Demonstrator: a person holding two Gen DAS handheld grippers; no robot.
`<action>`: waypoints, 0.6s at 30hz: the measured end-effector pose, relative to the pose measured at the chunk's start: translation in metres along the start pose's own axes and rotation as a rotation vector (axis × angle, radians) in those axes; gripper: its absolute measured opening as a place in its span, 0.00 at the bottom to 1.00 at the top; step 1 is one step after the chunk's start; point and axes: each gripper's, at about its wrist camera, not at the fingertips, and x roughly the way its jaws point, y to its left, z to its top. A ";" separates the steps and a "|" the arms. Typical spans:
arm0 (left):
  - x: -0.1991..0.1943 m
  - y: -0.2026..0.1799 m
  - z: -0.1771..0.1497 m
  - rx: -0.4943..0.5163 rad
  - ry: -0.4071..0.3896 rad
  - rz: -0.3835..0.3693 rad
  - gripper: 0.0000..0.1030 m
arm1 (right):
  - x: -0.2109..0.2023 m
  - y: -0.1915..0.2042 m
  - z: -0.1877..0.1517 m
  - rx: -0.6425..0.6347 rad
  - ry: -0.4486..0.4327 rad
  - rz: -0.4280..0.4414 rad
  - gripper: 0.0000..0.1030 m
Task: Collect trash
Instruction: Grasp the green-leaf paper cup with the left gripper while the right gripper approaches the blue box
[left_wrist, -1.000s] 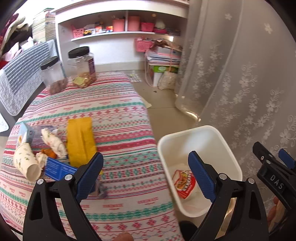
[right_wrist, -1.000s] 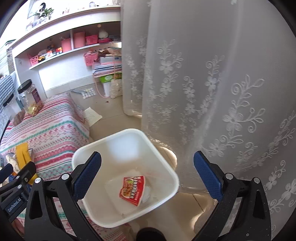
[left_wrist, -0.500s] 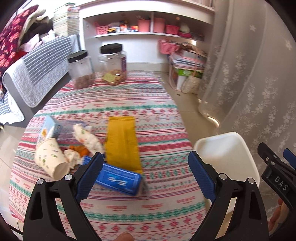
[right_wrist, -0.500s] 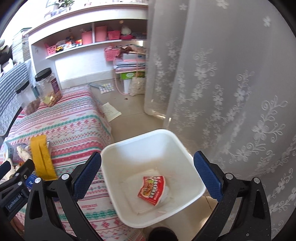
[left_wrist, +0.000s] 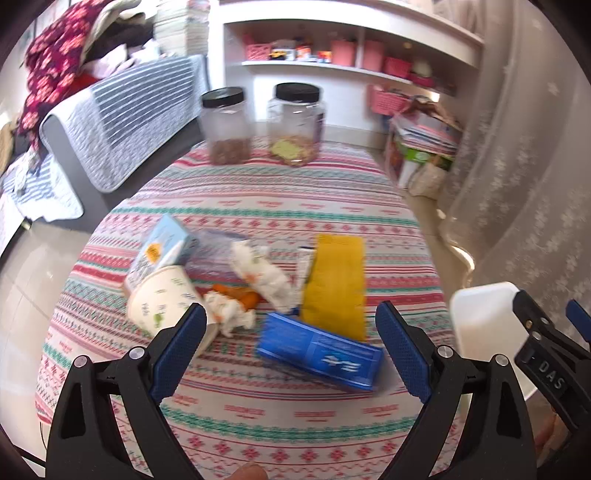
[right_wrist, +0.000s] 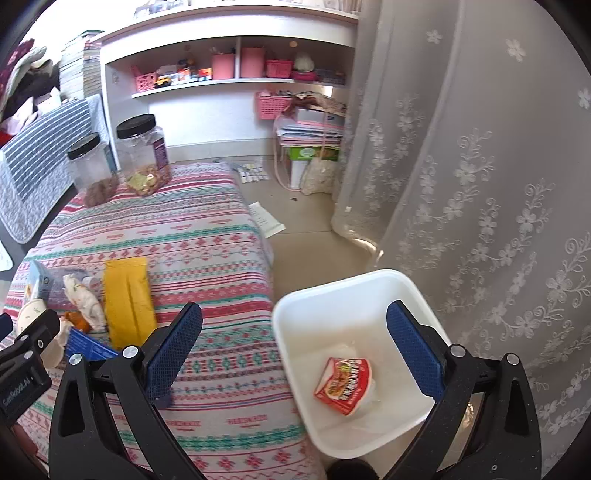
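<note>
Since a second ago the left gripper (left_wrist: 291, 341) has been swung from the white bin (right_wrist: 354, 365) to the trash pile, above the blue box (left_wrist: 319, 350). Both the left gripper and the right gripper (right_wrist: 293, 345) are spread wide and empty. A red wrapper (right_wrist: 343, 384) lies in the bin. "DAS" is read on the right gripper.

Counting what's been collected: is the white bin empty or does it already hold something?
Not empty. The white bin holds one red snack wrapper lying on its bottom with some whitish material beneath it.
</note>
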 end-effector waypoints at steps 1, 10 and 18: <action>0.003 0.007 0.000 -0.016 0.010 0.015 0.87 | 0.001 0.003 0.000 -0.004 0.002 0.005 0.93; 0.034 0.071 -0.001 -0.188 0.107 0.123 0.87 | 0.003 0.041 0.003 -0.039 0.013 0.061 0.93; 0.059 0.111 -0.009 -0.349 0.178 0.127 0.87 | 0.010 0.080 0.001 -0.093 0.028 0.113 0.93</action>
